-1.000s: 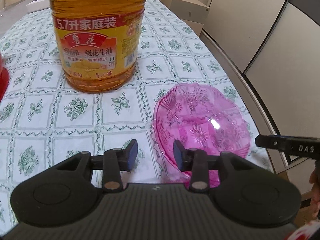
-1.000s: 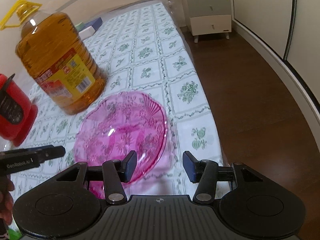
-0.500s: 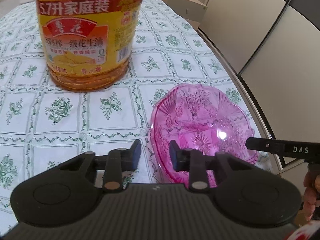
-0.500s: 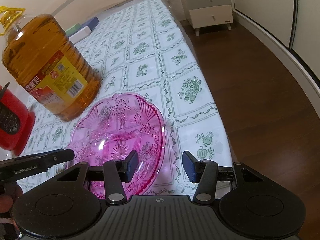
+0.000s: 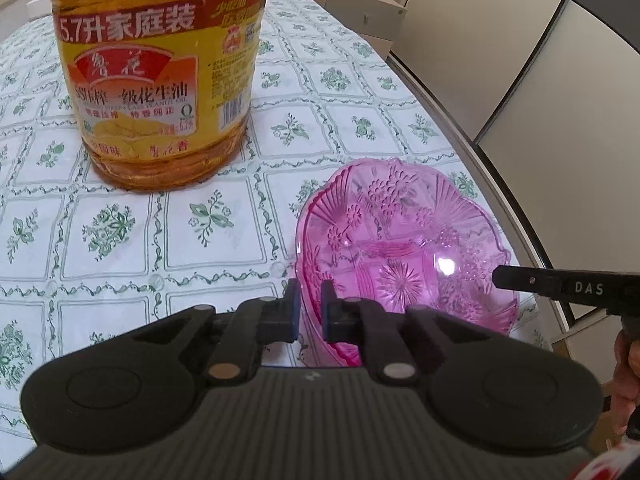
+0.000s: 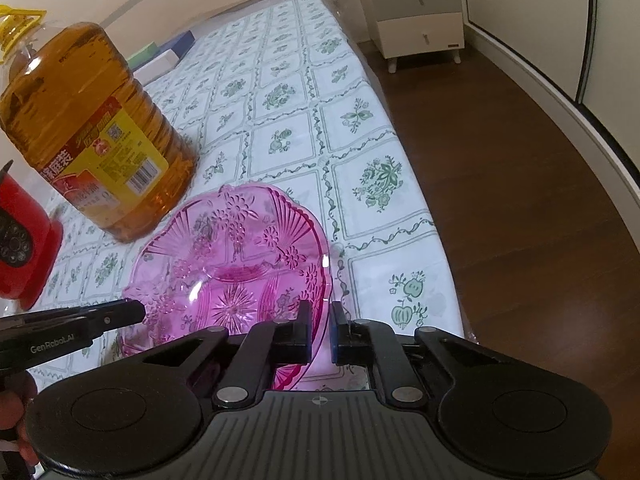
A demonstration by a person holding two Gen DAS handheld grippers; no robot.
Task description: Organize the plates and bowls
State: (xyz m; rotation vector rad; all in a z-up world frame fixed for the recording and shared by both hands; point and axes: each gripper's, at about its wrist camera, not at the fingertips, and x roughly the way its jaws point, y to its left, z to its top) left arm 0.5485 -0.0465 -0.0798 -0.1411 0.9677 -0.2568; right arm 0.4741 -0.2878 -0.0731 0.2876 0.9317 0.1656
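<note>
In the left wrist view, the left gripper [image 5: 309, 306] sits at the lower centre of the frame, and its jaws have just been closing. The two black fingers now stand close together with the left rim of the translucent pink cut-glass bowl [image 5: 404, 256] between them, clamped on that rim. The bowl rests on the white tablecloth with green floral squares [image 5: 132, 232], at the centre right of the frame, close to the table's right edge. A large clear plastic bottle of amber cooking oil with a yellow and red label [image 5: 156, 68] stands upright at the upper left, apart from the bowl. From the right edge a black finger of the other gripper reaches in over the bowl's right rim.

In the right wrist view, the right gripper [image 6: 321, 330] is at the lower centre, and its jaws have likewise just been closing. Its fingers pinch the right rim of the pink bowl [image 6: 236, 264], which lies at the lower centre left of the frame. The oil bottle [image 6: 92, 140] appears at the upper left, just beyond the bowl. A red appliance with a dark button panel [image 6: 22, 240] shows at the left edge. A white two-drawer bedside cabinet [image 6: 412, 8] stands on the dark wooden floor [image 6: 500, 200] at the upper right.
</note>
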